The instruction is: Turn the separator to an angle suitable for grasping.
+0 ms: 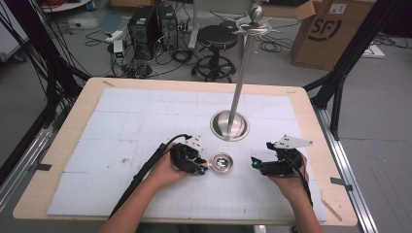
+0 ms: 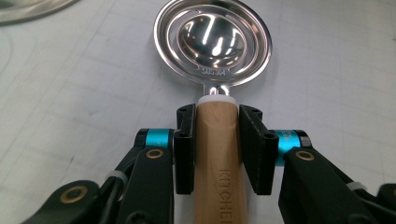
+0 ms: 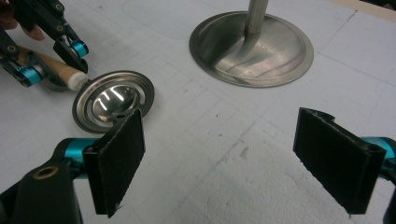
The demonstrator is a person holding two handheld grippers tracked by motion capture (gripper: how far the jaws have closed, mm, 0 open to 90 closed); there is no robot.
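The strainer [image 1: 222, 162] is lying on the counter [image 1: 121, 126] between the two grippers — left gripper [image 1: 200, 167] touching it, right gripper [image 1: 254, 163] sitting apart. Behind it the stand [image 1: 230, 125] is standing.

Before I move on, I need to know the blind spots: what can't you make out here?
- Wooden handle of the steel slotted spoon: left gripper view, its end cut off by the bottom edge, lettering incomplete.
- Hook ends on the steel stand: high view, too small.
- Right tool: high view, jaw gap too small.

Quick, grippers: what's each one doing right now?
Left gripper: shut on the strainer's wooden handle.
Right gripper: open, holding nothing.
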